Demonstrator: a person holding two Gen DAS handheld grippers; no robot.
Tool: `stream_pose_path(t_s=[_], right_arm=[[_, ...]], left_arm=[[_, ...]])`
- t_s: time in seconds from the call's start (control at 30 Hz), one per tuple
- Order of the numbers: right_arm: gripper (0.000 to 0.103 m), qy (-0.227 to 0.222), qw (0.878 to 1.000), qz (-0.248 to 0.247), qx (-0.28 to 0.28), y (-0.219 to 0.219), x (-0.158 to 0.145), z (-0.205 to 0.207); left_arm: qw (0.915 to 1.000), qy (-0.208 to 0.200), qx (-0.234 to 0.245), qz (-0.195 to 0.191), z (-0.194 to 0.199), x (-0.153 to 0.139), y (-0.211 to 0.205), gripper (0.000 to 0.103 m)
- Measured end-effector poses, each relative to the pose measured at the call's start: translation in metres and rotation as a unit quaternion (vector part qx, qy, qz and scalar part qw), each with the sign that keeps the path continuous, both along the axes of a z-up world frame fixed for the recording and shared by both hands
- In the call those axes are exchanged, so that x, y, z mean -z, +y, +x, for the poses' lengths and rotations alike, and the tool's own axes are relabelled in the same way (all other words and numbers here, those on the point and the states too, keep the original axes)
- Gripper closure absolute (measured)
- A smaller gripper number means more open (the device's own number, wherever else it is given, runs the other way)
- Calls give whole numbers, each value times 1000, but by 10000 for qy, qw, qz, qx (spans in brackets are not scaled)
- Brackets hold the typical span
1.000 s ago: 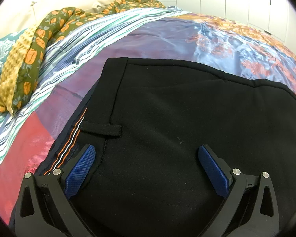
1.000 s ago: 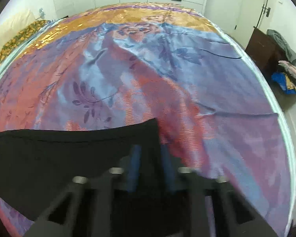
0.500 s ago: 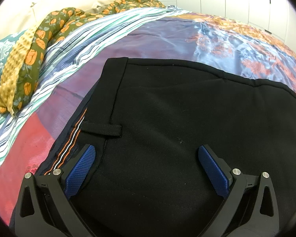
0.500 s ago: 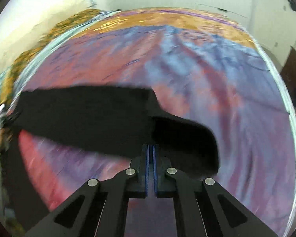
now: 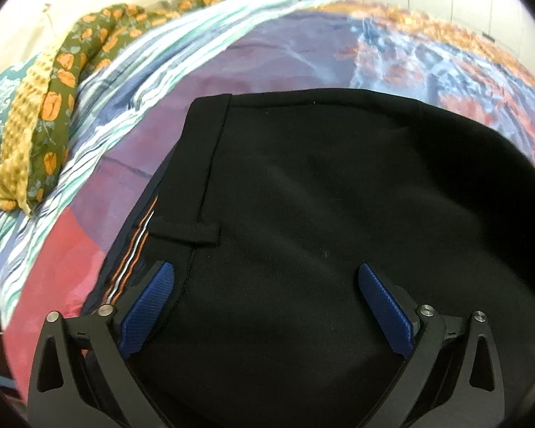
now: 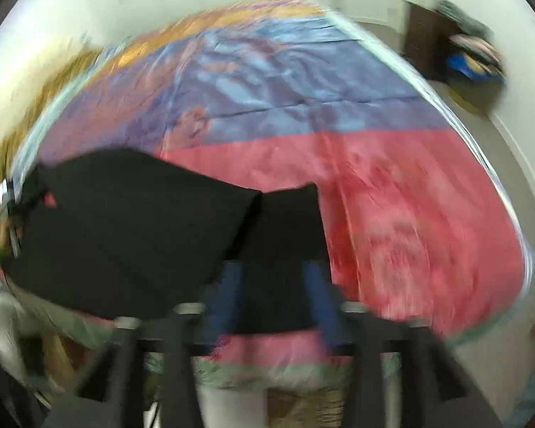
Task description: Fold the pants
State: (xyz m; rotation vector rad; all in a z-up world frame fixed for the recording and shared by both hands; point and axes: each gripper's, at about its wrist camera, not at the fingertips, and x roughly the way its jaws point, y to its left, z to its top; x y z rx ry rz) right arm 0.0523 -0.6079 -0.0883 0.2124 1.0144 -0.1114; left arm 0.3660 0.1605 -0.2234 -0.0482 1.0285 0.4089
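Observation:
Black pants [image 5: 321, 214] lie on the bed, waistband with a belt loop [image 5: 187, 232] and orange-white inner stripe at the left. My left gripper [image 5: 264, 299] is open just above the waist area, blue pads [image 5: 149, 292] spread wide, holding nothing. In the blurred right wrist view the pants [image 6: 132, 228] lie at the left with the leg end [image 6: 285, 224] lifted over them. My right gripper [image 6: 271, 285] has its blue fingers [image 6: 224, 292] apart around the leg end; the blur hides whether it grips.
The bed has a shiny purple, blue, orange and red cover [image 5: 303, 53]. A green floral blanket [image 5: 53, 82] lies along the left side. A dark cabinet with piled clothes [image 6: 460, 53] stands beyond the bed's far right corner. White wardrobe doors line the back.
My right gripper has swung with the leg end toward the waist side, and its fingers, shut half a second ago, now stand apart. My left gripper has barely moved.

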Motion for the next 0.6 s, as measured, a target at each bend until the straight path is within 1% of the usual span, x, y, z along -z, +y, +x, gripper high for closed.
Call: stream_pose_path(t_s=[0.03, 0.07, 0.13, 0.17, 0.2, 0.27, 0.3, 0.37, 0.43, 0.47, 0.53, 0.6], right_arm=[[44, -116, 9999, -8, -29, 15, -6, -8], [44, -159, 9998, -14, -89, 25, -10, -11], [42, -315, 9988, -128, -339, 70, -18, -15], [35, -366, 9983, -100, -449, 86, -18, -16], [30, -453, 9970, -10, -633, 113, -16, -14], [30, -556, 9947, 189, -839, 150, -9, -11], [30, -640, 9920, 357, -1028, 177, -1, -4], [30, -714, 9892, 635, -1114, 207, 11, 7], [30, -778, 9848, 1050, -1146, 232, 33, 19], [30, -725, 9848, 1099, -1133, 241, 46, 26], [30, -581, 9865, 1150, -1008, 248, 67, 29], [30, -694, 9852, 1255, -939, 243, 71, 28]], left_arm=[[9999, 37, 13, -115, -6, -7, -2, 1], [9997, -19, 54, -238, -15, -15, -5, 1], [9979, -301, 270, -514, -48, -37, -17, 1], [9966, -395, 413, -601, -66, -44, -24, 1], [9951, -428, 586, -677, -84, -48, -33, 1], [9913, -312, 1008, -790, -123, -46, -53, 1], [9898, -223, 1147, -818, -138, -42, -60, 1], [9878, -23, 1276, -887, -170, -27, -72, 1], [9874, 117, 1230, -988, -193, -12, -75, 1], [9880, 25, 1242, -921, -201, -10, -76, 1], [9877, -147, 1408, -663, -214, -11, -81, 1], [9873, -157, 1473, -569, -217, -11, -82, 1]])
